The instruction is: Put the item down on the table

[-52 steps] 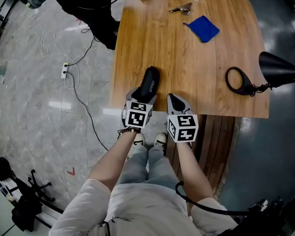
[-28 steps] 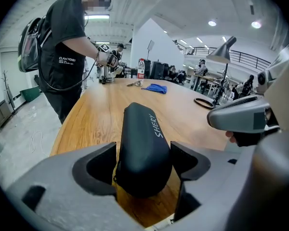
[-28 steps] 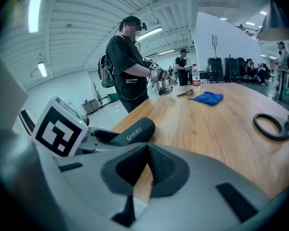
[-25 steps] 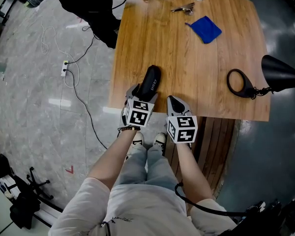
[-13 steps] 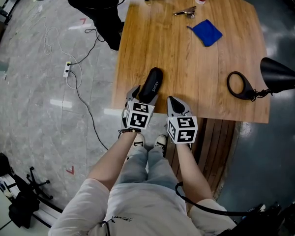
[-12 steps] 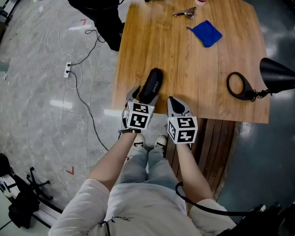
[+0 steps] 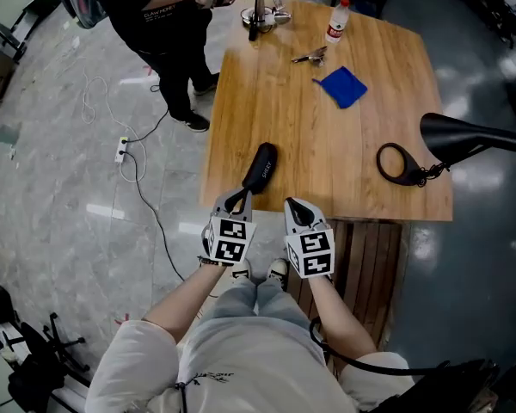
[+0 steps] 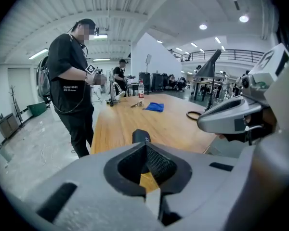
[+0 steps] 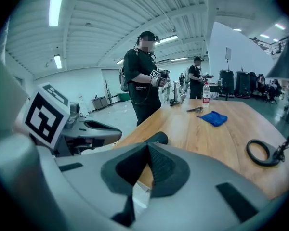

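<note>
Black case (image 7: 260, 167) lies flat on the tabletop (image 7: 327, 144), close to the near left edge and pointing away from the person. Nothing holds it. The left gripper (image 7: 238, 198) sits just short of the case's near end, its fingers closing together with nothing between them; in the left gripper view the case shows beyond the tips, clear of the pads. The right gripper (image 7: 294, 206) hangs beside it at the tabletop's near edge, fingers also shut and empty.

Judged from how things lie, the put-down itself looks done — the case rests on the wood under its own weight, and what remains is only the getting clear. The next move calls for little: draw both grippers back toward the body without brushing the case, since its near end is close to the edge and a nudge could slide it off. The blue cloth (image 7: 342, 86) and the black ring (image 7: 396, 162) lie well apart from it, further across the tabletop — neither is in the way.
</note>
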Demonstrator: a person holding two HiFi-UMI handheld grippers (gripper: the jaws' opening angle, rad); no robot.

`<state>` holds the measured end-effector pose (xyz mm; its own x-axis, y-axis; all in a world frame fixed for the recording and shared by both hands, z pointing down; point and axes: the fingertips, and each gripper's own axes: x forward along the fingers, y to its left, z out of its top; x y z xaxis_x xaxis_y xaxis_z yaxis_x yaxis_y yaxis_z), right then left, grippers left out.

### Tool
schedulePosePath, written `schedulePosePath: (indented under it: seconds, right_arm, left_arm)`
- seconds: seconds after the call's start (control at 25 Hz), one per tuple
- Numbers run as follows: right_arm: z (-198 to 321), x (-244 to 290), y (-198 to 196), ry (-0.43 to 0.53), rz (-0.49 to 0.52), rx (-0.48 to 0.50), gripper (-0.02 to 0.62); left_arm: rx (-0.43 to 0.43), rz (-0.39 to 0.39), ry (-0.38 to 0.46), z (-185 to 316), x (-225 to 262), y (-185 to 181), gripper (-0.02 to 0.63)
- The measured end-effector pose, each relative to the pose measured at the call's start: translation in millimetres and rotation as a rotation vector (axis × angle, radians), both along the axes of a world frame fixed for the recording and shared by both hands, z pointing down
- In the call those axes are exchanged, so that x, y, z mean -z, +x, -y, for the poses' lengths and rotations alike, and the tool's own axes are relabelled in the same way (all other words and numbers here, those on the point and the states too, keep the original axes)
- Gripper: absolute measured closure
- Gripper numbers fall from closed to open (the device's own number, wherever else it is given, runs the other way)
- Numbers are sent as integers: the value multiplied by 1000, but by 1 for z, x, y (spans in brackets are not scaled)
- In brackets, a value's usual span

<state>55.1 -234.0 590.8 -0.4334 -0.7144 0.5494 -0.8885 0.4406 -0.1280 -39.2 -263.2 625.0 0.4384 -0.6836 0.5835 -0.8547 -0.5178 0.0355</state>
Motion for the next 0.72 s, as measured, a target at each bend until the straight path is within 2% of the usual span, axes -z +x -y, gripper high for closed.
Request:
schedulePosePath:
  seconds: [0.16, 0.32, 0.52, 0.72]
  right_arm:
    - [-32, 20, -3, 10, -4, 12, 591]
    - [-63, 41, -4, 9, 37, -12, 591]
    - [-93, 69, -12, 21, 113, -45, 591]
    - [-110, 97, -19, 71, 127, -59, 591]
  left_arm:
    - [1, -41, -5, -38, 39, -11, 600]
    - [21, -97, -4, -77, 68, -18, 600]
    - [83, -125, 82, -105, 102, -29, 600]
    - [95, -136, 114, -124, 121, -31, 600]
